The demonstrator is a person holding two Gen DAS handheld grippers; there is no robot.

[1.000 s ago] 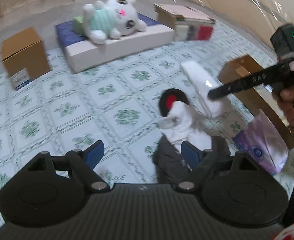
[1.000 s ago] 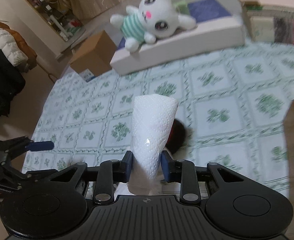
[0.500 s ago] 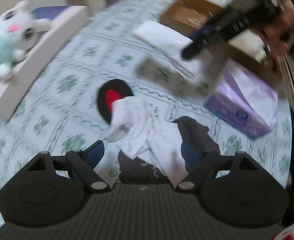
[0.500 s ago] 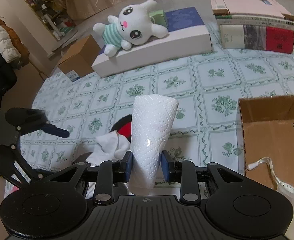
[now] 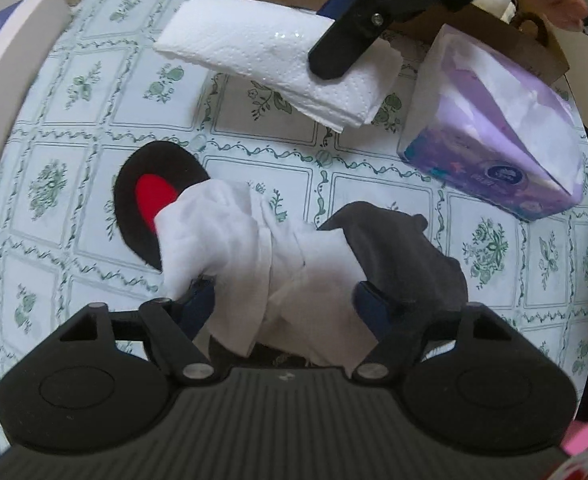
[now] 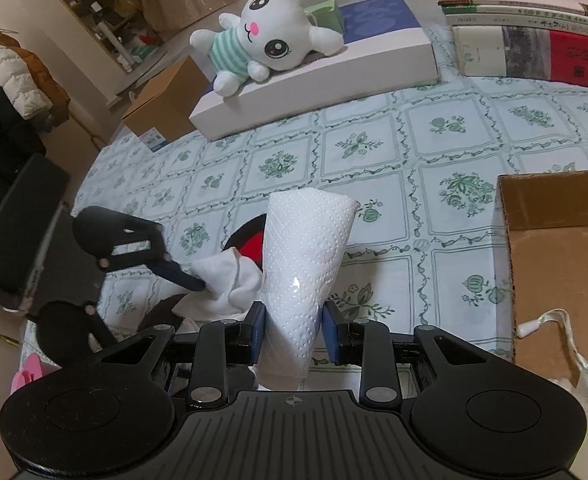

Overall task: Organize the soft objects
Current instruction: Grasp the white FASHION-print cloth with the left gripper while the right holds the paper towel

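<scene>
My right gripper [image 6: 295, 336] is shut on a pack of white paper towels [image 6: 306, 276] and holds it above the table; the pack also shows in the left wrist view [image 5: 277, 56]. My left gripper [image 5: 283, 304] is open, its jaws on either side of a crumpled white cloth [image 5: 253, 248] that lies on a dark grey cloth [image 5: 406, 256]. A black and red round soft piece [image 5: 149, 200] lies under the white cloth's far end. A white plush rabbit [image 6: 269, 40] lies on a flat white box [image 6: 334, 80] at the back.
An open cardboard box [image 6: 562, 256] holding a cord stands at the right. A purple tissue pack [image 5: 490, 136] lies beside it. A stack of books [image 6: 522, 28] is at the back right, and a small cardboard box [image 6: 165, 108] at the table's left edge.
My left gripper has moved forward and down, so its jaws now straddle the white cloth. My right gripper has kept the towel pack and shifted slightly nearer the cardboard box.
</scene>
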